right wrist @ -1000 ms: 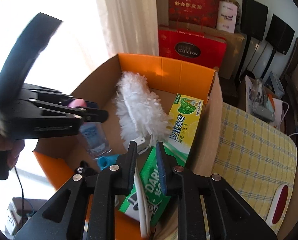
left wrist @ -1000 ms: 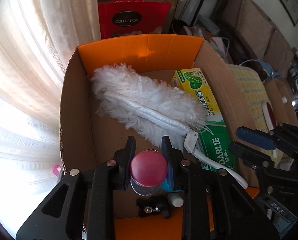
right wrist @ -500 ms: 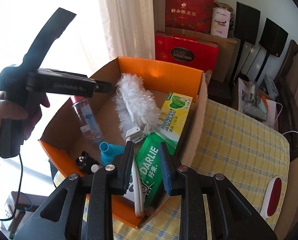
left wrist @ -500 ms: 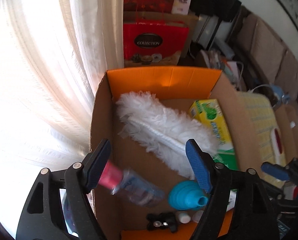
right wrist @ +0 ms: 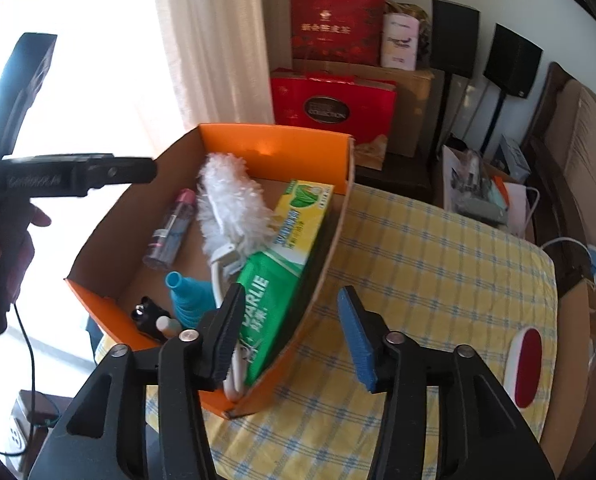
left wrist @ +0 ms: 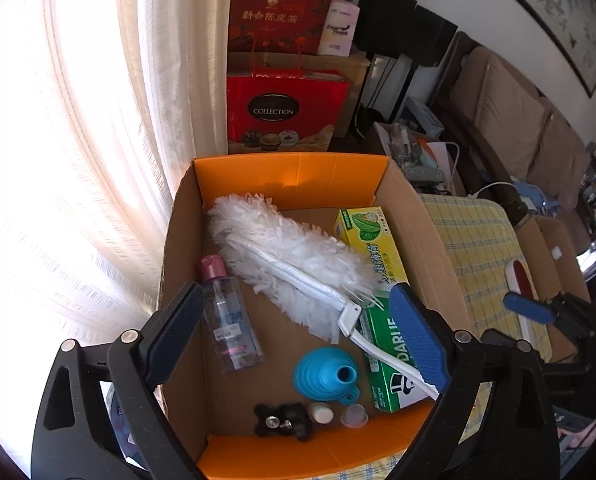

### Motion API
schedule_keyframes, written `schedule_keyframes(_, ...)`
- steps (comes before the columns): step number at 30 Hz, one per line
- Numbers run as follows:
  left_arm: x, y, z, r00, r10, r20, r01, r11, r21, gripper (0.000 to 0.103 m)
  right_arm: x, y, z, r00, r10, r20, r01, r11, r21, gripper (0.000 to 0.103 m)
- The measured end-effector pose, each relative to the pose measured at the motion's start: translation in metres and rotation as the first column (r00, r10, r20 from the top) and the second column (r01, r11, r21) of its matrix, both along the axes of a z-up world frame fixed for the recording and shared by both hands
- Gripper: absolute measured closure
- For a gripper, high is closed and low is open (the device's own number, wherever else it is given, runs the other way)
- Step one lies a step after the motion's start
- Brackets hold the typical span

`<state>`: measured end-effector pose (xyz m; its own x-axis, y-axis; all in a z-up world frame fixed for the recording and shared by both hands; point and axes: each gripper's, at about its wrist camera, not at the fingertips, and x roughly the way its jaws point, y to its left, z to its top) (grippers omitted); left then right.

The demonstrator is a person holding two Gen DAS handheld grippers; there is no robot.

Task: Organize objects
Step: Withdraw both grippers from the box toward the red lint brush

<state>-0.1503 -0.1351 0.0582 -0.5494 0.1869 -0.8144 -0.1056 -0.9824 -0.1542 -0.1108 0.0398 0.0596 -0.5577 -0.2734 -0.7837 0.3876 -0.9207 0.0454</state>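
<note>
Nearest in the left wrist view, the left gripper (left wrist: 294, 340), black frame with blue ribbed pads, jaws spread very wide and opening, nothing pinched between them, hanging over the open brown cardboard box with orange flaps (left wrist: 290, 172). On the box floor beneath, at the near end, a small black knobbed fitting (left wrist: 282, 419), a white cap (left wrist: 321, 412) and a clear cap (left wrist: 353, 416), then a blue ribbed silicone funnel (left wrist: 323, 374) lying on its side. Left of that, the clear plastic bottle with pink cap (left wrist: 228, 322), lying flat along the left wall, long axis running front to back, cap pointing to the far end. Across the middle, a white fluffy duster with a white plastic handle (left wrist: 286, 260), lying diagonally, handle toward the near right corner, resting over a green and yellow Darlie toothpaste carton (left wrist: 377, 256) along the right wall. In the right wrist view, the right gripper (right wrist: 288, 338), jaws about half spread and opening, empty, straddling the box's near right wall without touching it. Right of the box, a yellow checked tablecloth (right wrist: 437, 280) bearing a white and red oval brush (right wrist: 527, 366). Farther back, a red glossy gift bag marked COLLECTION (left wrist: 286, 112) and pale sheer curtains (left wrist: 98, 160).
</note>
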Motion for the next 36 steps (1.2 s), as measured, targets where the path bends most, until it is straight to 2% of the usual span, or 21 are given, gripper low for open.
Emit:
schedule_keyframes(2,0.006,0.006,-0.001,1.000,-0.002,-0.007,0.002,1.000,-0.001,0.008,0.002,0.007,0.003,1.000,-0.017,-0.006,0.017,1.000,-0.003,0.036)
schedule_keyframes(7,0.023,0.020,-0.001,0.999,-0.017,-0.028,0.018,1.000,0.013,0.008,0.005,0.021,0.012,0.998,-0.058,-0.024,0.058,0.998,0.010,0.028)
schedule_keyframes(12,0.040,0.042,0.003,0.996,-0.045,-0.077,0.045,0.999,-0.004,0.006,0.008,0.034,0.019,0.996,-0.091,-0.024,0.091,0.996,-0.007,0.027)
schedule_keyframes(17,0.050,0.057,0.006,0.994,-0.059,-0.093,0.060,0.998,0.008,0.001,0.011,0.045,0.023,0.992,-0.122,-0.029,0.122,0.992,-0.013,0.019)
schedule_keyframes(24,0.064,0.080,0.003,0.992,-0.088,-0.095,0.091,0.995,0.031,0.000,0.016,0.069,0.024,0.984,-0.174,-0.022,0.174,0.985,-0.021,0.011)
schedule_keyframes(28,0.070,0.094,0.001,0.990,-0.103,-0.099,0.108,0.993,0.049,0.000,0.020,0.084,0.022,0.979,-0.200,-0.025,0.200,0.980,-0.016,0.003)
schedule_keyframes(36,0.073,0.125,0.000,0.986,-0.132,-0.100,0.139,0.988,0.064,0.000,0.027,0.120,0.020,0.967,-0.255,-0.018,0.255,0.967,-0.020,0.003)
